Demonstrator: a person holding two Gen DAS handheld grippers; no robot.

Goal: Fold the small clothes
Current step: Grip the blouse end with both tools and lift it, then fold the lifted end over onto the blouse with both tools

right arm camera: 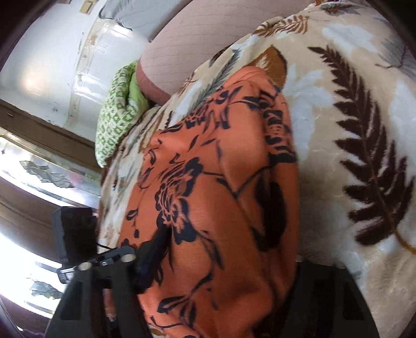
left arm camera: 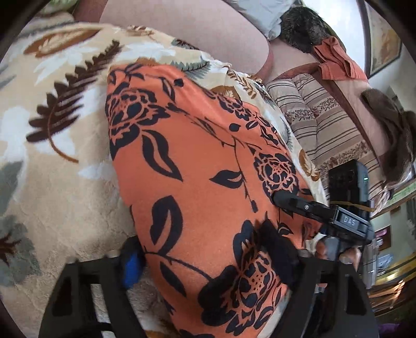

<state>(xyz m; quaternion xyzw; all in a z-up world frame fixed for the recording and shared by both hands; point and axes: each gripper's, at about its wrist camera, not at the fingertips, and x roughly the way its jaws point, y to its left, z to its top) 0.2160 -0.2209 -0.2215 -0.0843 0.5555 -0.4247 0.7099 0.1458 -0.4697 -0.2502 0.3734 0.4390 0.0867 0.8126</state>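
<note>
Lying across the middle of the plush beige blanket with brown fern leaves (left arm camera: pixel 52 124) is the task's orange cloth printed with black roses (left arm camera: pixel 187 166), smooth and thin, one straight folded edge toward the blanket's far side. My left gripper (left arm camera: pixel 208 262) has its black fingers spread, the cloth's near hem between them; whether the pads press it I cannot tell. My right gripper (right arm camera: pixel 215 280) likewise straddles the hem, grip unclear. Beyond the blanket's far edge: a pink quilted mattress (left arm camera: pixel 182 23). Off its right edge: a striped brown cushion (left arm camera: pixel 319 122) and rust-orange rag (left arm camera: pixel 338 59). A green patterned cloth (right arm camera: pixel 117 114) lies bunched at its left edge.
</note>
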